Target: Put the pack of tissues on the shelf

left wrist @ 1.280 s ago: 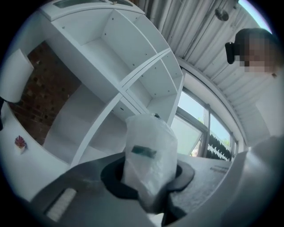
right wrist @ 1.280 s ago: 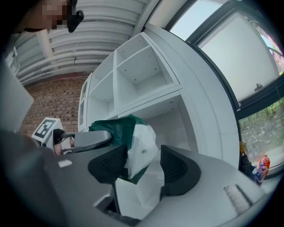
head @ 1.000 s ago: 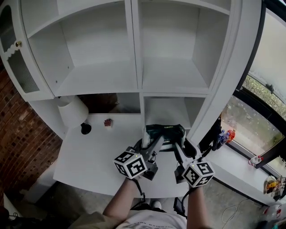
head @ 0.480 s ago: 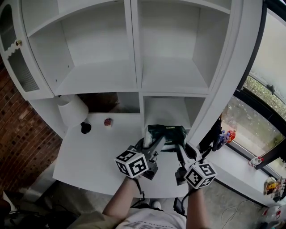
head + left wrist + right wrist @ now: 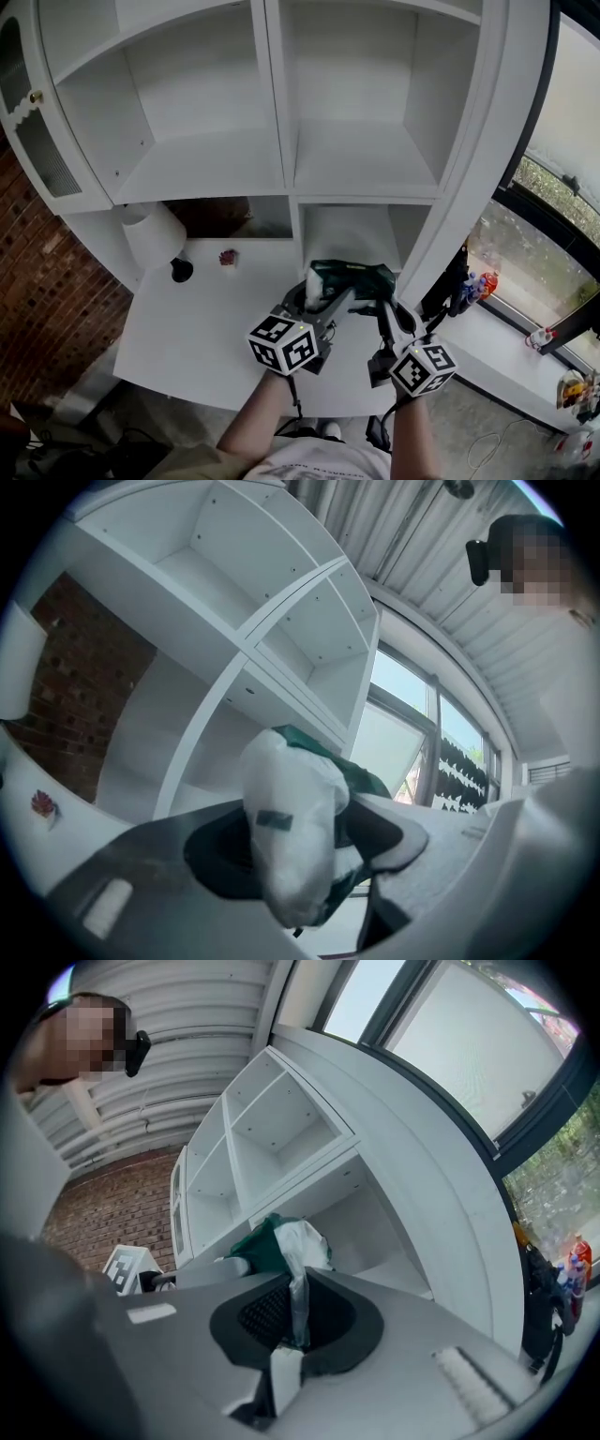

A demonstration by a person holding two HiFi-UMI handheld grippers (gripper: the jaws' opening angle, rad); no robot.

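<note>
The pack of tissues (image 5: pixel 351 278), dark green with white ends, hangs just above the white desk (image 5: pixel 192 328), in front of the low right shelf opening (image 5: pixel 349 230). My left gripper (image 5: pixel 317 298) is at its left end. Its jaws are opening, and the white end of the pack (image 5: pixel 291 827) bulges between them with a gap on the right side. My right gripper (image 5: pixel 377 306) is at the pack's right end. In the right gripper view its jaws (image 5: pixel 295 1327) are shut on a thin flap of the pack's wrapper (image 5: pixel 298 1288), and the green pack (image 5: pixel 267 1241) rises beyond.
The white shelf unit (image 5: pixel 281 103) has wide upper bays. A white lamp (image 5: pixel 153 234) and a small red thing (image 5: pixel 226 257) stand at the desk's back left. A cabinet door (image 5: pixel 37 141) hangs at the left. Bottles (image 5: pixel 476 283) sit by the window on the right.
The left gripper's jaws have spread apart around the pack's white end. The right gripper's jaws have closed onto the wrapper. Both grippers have drifted slightly to the right.
</note>
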